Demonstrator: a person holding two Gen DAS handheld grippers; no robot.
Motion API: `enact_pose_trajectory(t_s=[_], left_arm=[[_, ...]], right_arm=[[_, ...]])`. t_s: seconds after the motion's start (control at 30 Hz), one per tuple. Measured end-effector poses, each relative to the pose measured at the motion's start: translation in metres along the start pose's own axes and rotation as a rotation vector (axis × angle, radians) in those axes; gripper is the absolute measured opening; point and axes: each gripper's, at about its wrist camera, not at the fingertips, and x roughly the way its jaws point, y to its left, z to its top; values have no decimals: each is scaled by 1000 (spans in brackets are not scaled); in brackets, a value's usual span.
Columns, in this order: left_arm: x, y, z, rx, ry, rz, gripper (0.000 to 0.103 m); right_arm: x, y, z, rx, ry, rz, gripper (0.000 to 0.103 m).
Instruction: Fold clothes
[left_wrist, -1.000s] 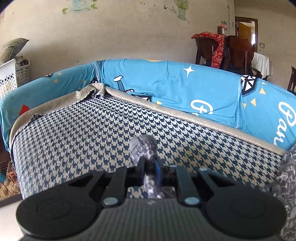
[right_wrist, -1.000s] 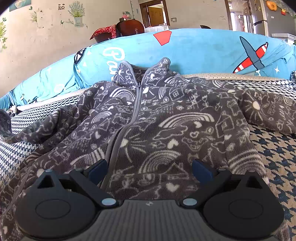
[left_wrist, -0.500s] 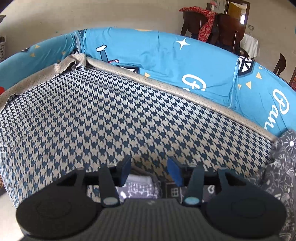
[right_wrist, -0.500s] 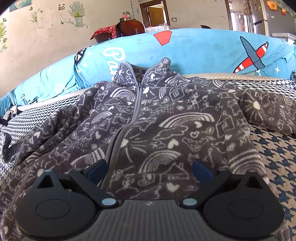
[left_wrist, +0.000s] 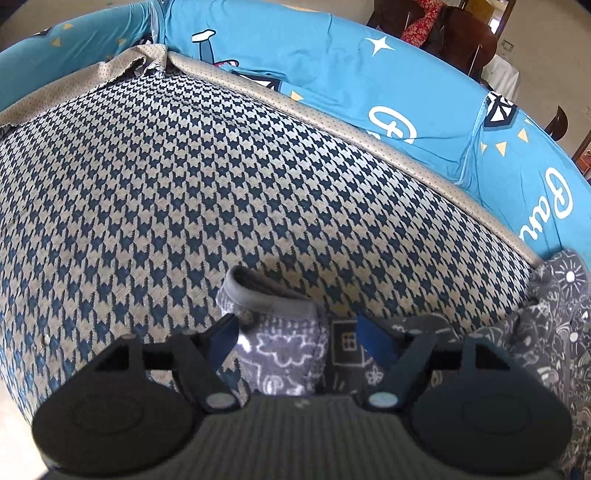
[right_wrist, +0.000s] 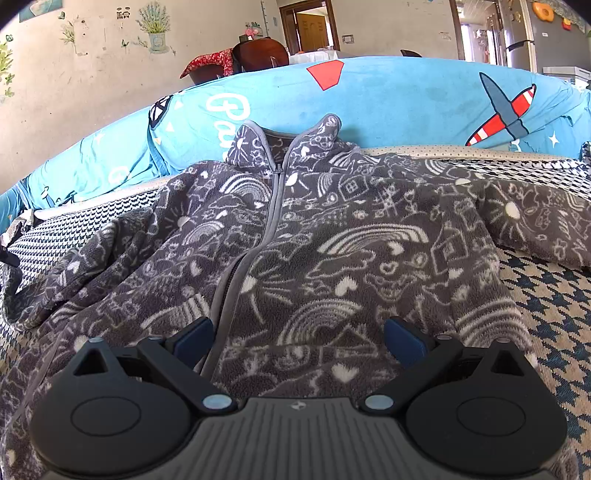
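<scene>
In the left wrist view, the left gripper (left_wrist: 295, 338) has its jaws spread wide apart. The grey-trimmed cuff (left_wrist: 271, 295) of the fleece jacket's sleeve lies between them on the houndstooth sofa seat (left_wrist: 166, 177), gripped by neither finger. Blue printed cushions (left_wrist: 332, 70) stand along the far edge.

In the right wrist view, the right gripper (right_wrist: 297, 338) also has its jaws spread, low over the near hem. The grey patterned fleece jacket (right_wrist: 332, 240) lies flat, zipped, its collar (right_wrist: 284, 144) against the far cushions.
</scene>
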Motion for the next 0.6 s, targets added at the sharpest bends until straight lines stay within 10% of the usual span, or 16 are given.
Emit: enact_pose_trajectory(t_s=[0.2, 0.4, 0.6], left_arm=[[15, -6, -11, 38, 64, 19, 66], [24, -13, -16, 89, 59, 55, 26], [5, -43, -13, 243, -176, 224, 10]], right_arm=[[0, 1, 0, -3, 1, -3, 100], [1, 2, 0, -8, 3, -8, 100], [2, 5, 0, -21, 11, -22, 100]])
